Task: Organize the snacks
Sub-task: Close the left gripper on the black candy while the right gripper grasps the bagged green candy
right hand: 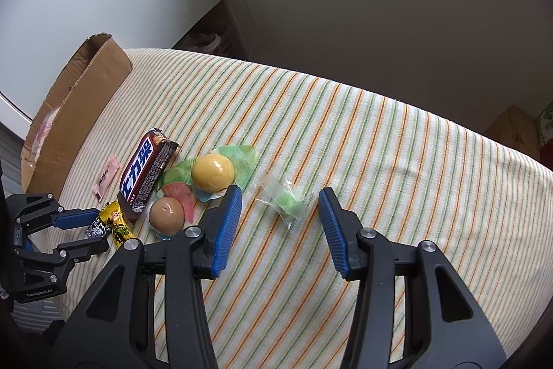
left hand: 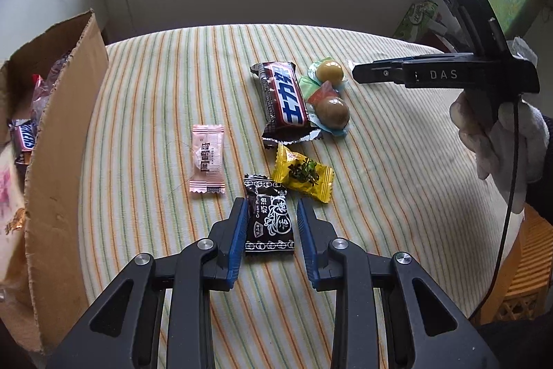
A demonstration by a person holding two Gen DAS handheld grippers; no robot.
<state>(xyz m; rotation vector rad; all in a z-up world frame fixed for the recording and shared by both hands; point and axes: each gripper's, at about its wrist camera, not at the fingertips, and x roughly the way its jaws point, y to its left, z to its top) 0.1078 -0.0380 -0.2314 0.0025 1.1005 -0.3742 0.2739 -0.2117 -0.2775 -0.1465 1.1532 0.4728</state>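
Note:
My left gripper [left hand: 270, 206] hangs open over a black cream-plum candy packet [left hand: 269, 220] that lies flat between its blue pads, with a gap on the right side. In the right wrist view my right gripper [right hand: 280, 191] stands open around a green candy in a clear wrapper [right hand: 288, 203], and neither pad touches it. Beyond lie a yellow candy [left hand: 304, 173], a pink packet [left hand: 207, 158], a brown chocolate bar [left hand: 283, 99], a yellow jelly cup [right hand: 213, 172] and a brown jelly cup [right hand: 166, 213]. The right gripper [left hand: 359, 73] shows side-on past the cups.
An open cardboard box [left hand: 65, 127] with several snacks inside stands at the left edge of the striped tablecloth [left hand: 397, 161]. A white-gloved hand [left hand: 497, 140] holds the right gripper. A wooden crate [left hand: 528, 265] sits below the table's right edge.

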